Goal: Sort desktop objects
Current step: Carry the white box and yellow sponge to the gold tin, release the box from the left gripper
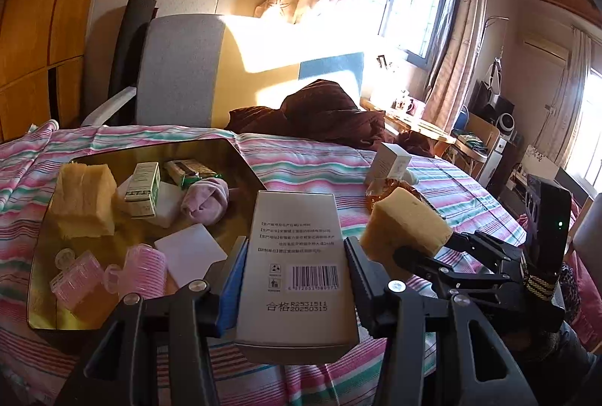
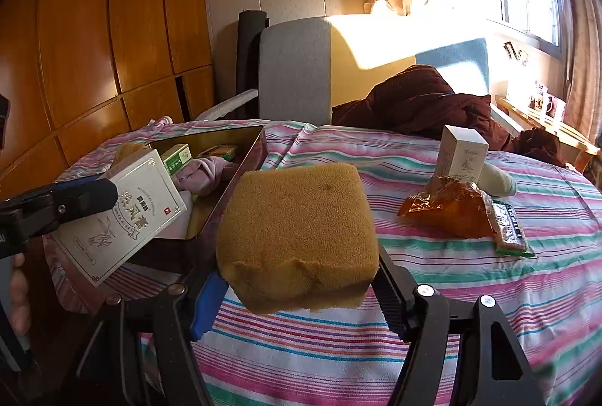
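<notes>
The left tongs (image 1: 295,266) are clenching a white medicine box (image 1: 297,255) with a barcode, holding it lifted just beside the near edge of the gold metal tray (image 1: 45,240). The right tongs (image 2: 301,278) are gripping a yellow sponge block (image 2: 297,218), carrying it above the striped bedspread (image 2: 451,293) to the right of the tray. Lying inside the tray are another sponge (image 1: 84,199), a green-and-white carton (image 1: 143,189), a rolled pink sock (image 1: 205,199), white cards (image 1: 190,251) and pink hair rollers (image 1: 141,268). Resting further right on the bedspread are a small upright white box (image 2: 461,154), an orange foil packet (image 2: 451,206) and a green-edged wrapped snack (image 2: 510,231).
</notes>
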A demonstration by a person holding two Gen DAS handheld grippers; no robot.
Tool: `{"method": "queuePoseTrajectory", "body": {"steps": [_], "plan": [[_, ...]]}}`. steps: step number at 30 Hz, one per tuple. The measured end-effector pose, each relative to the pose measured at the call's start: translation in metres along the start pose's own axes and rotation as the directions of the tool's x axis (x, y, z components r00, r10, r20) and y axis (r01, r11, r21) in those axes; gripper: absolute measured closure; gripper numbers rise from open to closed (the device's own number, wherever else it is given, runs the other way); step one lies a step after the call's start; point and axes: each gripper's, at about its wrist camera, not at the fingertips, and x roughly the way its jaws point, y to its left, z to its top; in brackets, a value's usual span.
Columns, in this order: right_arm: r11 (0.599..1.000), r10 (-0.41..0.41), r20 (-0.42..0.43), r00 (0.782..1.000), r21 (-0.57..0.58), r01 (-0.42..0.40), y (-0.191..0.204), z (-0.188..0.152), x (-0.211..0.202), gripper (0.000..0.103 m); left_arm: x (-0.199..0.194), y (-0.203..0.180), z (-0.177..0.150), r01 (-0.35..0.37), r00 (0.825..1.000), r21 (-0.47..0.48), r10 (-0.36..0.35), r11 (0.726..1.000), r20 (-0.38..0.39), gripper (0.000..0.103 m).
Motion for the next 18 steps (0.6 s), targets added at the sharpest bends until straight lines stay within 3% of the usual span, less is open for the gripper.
{"method": "queuePoseTrajectory", "body": {"steps": [8,18], "plan": [[1.000,0.018,-0.004,1.000,-0.004,-0.019,0.003,0.000,0.000,0.032,-0.020,0.031,0.005,-0.116,0.993,-0.003,0.116,0.993,0.023,0.052],[0.984,0.141,-0.004,0.990,-0.107,-0.140,0.052,0.021,0.017,0.032,-0.045,0.109,0.001,-0.281,0.957,-0.143,0.289,0.949,0.036,0.052]]}}
